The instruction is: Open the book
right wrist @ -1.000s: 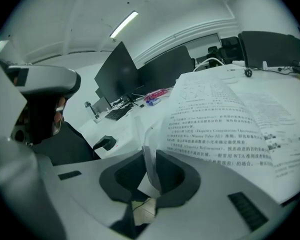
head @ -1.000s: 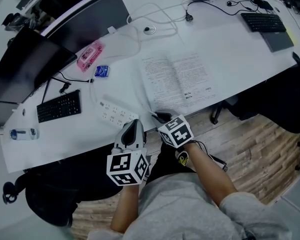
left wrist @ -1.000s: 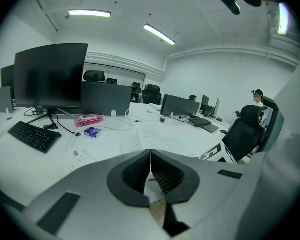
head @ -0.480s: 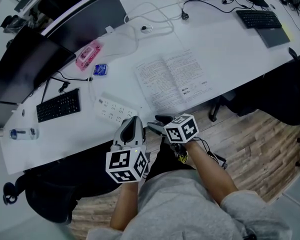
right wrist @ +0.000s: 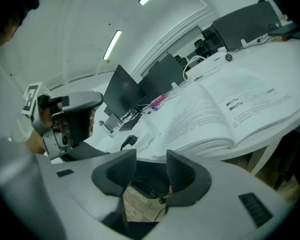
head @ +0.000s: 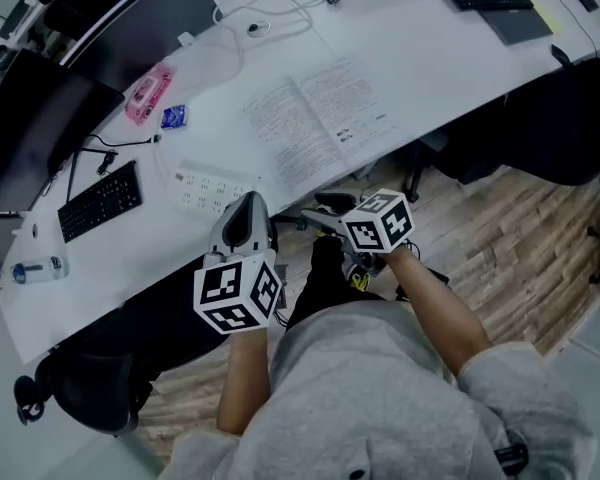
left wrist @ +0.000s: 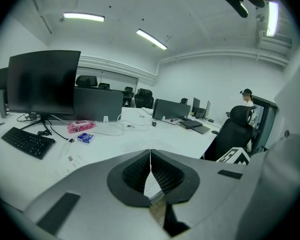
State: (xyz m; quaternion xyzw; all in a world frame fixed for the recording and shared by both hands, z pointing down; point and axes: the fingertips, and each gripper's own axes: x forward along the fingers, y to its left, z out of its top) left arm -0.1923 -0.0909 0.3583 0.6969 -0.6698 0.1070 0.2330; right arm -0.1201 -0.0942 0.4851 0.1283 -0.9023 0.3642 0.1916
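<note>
In the head view, the book (head: 315, 118) lies open on the white desk (head: 460, 53), near its front edge. Both pages are spread flat and face up, so the opening looks done. Neither tool touches it. The left gripper (head: 248, 208) hangs by the desk edge beside a power strip (head: 212, 196), and the right gripper (head: 318, 213) sits lower, off the edge and over the person's lap. That placement probably leaves the pages free to settle.

In the left gripper view, this gripper's ribbed pads meet in a thin seam with nothing pinched between them. It looks idle and seems simply parked out of the way. The book's pale pages show beyond it on the desk.

In the right gripper view, the jaws have just been opening and now stand wide apart, with only floor and a dangling cable in the gap. The open book rests above them at the desk edge, apart from the jaws, which suggests a finished release.
</note>
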